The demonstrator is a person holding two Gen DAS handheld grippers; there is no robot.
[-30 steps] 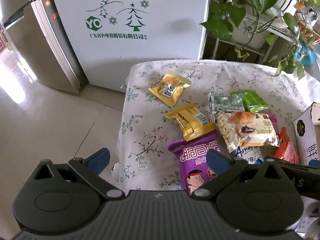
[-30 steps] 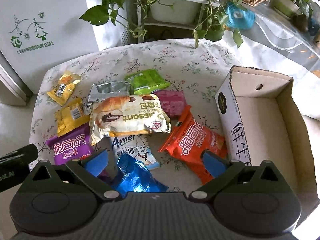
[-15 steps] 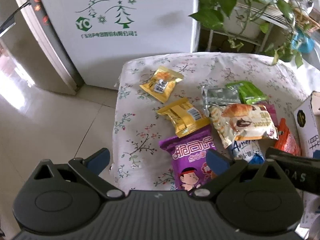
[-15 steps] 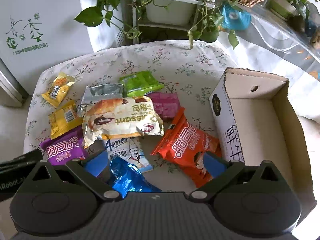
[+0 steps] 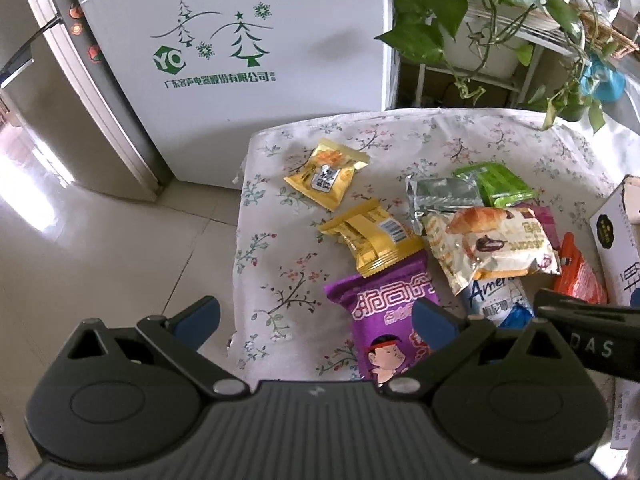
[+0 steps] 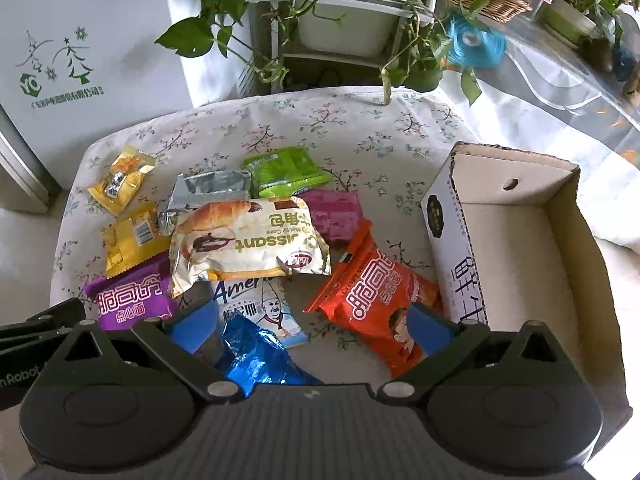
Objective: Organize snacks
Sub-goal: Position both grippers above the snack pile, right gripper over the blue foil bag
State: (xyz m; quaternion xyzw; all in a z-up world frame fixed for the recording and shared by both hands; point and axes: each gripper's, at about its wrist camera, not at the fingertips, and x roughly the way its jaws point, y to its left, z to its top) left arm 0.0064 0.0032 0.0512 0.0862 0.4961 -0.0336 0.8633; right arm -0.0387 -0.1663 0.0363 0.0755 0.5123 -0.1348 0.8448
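Note:
Several snack packets lie on a floral-cloth table (image 6: 360, 120): a croissant bag (image 6: 248, 236), an orange packet (image 6: 376, 296), a purple packet (image 6: 128, 296), a shiny blue packet (image 6: 256, 356), a green one (image 6: 288, 172) and two yellow ones (image 6: 132, 240). An open cardboard box (image 6: 520, 264) stands at the right. My right gripper (image 6: 312, 328) is open and empty above the blue and orange packets. My left gripper (image 5: 316, 320) is open and empty above the table's left front, near the purple packet (image 5: 384, 312).
A white refrigerator (image 5: 260, 60) stands behind the table at the left. A plant stand with trailing green leaves (image 6: 320, 12) is behind the table. Tiled floor (image 5: 100, 240) lies to the left of the table.
Both grippers have shifted slightly over the table; the left view has moved a little closer to the table. Both stay open and the snacks have not moved.

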